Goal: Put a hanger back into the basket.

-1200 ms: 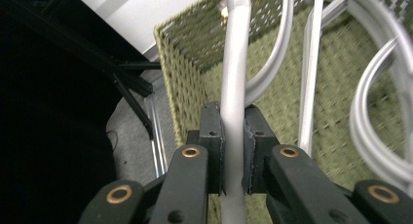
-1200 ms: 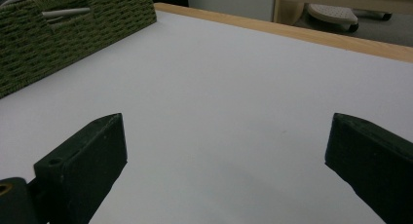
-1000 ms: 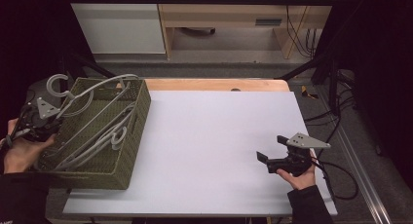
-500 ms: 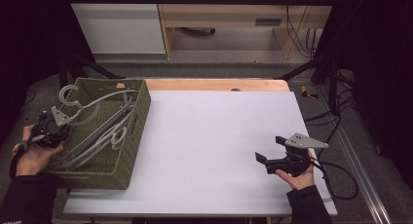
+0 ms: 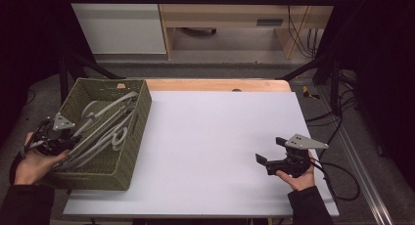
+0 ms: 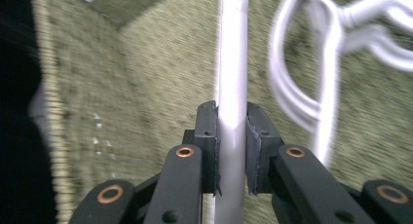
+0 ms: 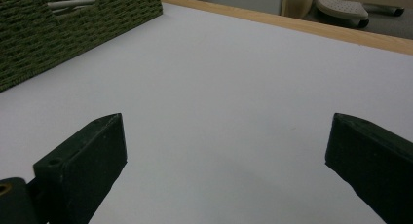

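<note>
You've got a white cabinet and wooden shelving behind your table, grey floor between, darkness either side.

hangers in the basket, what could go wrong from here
The left gripper clamps one hanger by a thin bar, and the jaws have just been opening, so it may slip or swing. Other hangers lie tangled beside it; one could hook on. The basket sits at the table edge and might shift.

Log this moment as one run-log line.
left gripper: easing open around white hanger inside green woven basket | right gripper: open, empty, over white table
</note>
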The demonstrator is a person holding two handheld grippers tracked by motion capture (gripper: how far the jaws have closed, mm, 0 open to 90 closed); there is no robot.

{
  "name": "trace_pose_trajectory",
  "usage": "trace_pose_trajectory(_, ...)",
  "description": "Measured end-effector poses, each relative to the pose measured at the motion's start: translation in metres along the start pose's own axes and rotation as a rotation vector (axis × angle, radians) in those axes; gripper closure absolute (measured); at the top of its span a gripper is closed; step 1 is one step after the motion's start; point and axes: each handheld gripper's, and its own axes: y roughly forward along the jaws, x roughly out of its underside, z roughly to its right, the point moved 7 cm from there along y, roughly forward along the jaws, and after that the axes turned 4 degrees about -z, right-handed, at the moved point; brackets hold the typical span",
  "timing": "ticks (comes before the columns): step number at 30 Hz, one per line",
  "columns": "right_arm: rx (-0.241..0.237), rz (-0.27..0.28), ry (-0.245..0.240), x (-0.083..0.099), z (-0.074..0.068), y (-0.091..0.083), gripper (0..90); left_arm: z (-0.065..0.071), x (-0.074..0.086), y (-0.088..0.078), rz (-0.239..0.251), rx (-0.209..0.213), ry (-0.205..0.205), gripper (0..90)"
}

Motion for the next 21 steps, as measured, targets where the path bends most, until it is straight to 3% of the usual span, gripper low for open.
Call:
trace_pose_trajectory(2, -0.006, -0.002, 0.001, 0.0, -0.001, 0.0, 1.8, 0.006, 0.001, 0.002, -0.02, 0.039, 0.001, 77.2)
trace_pose_trajectory(4, -0.001, -0.001, 0.0, 0.0, 0.0, 0.0, 1.8, 0.01, 0.002, 0.004, -0.044, 0.049, 0.006, 75.0)
trace_pose_trajectory(7, 0.0, 0.001, -0.001, 0.0, 0.0, -0.001, 1.8, 0.016, 0.002, 0.004, -0.038, 0.067, 0.001, 69.9)
trace_pose_trajectory(11, -0.001, 0.004, 0.0, -0.001, 0.0, -0.001, 1.8, 0.023, -0.004, -0.005, 0.017, 0.09, 0.001, 61.2)
trace_pose_trajectory(16, -0.001, 0.017, 0.004, -0.002, 0.0, -0.003, 1.8, 0.032, -0.021, -0.023, 0.149, 0.095, -0.002, 50.2)
trace_pose_trajectory(17, -0.006, 0.023, 0.009, -0.003, 0.0, -0.004, 1.8, 0.035, -0.026, -0.027, 0.195, 0.101, -0.022, 44.2)
trace_pose_trajectory(21, -0.001, 0.03, 0.009, -0.003, 0.001, -0.004, 1.8, 0.049, -0.044, -0.04, 0.354, 0.134, -0.088, 36.6)
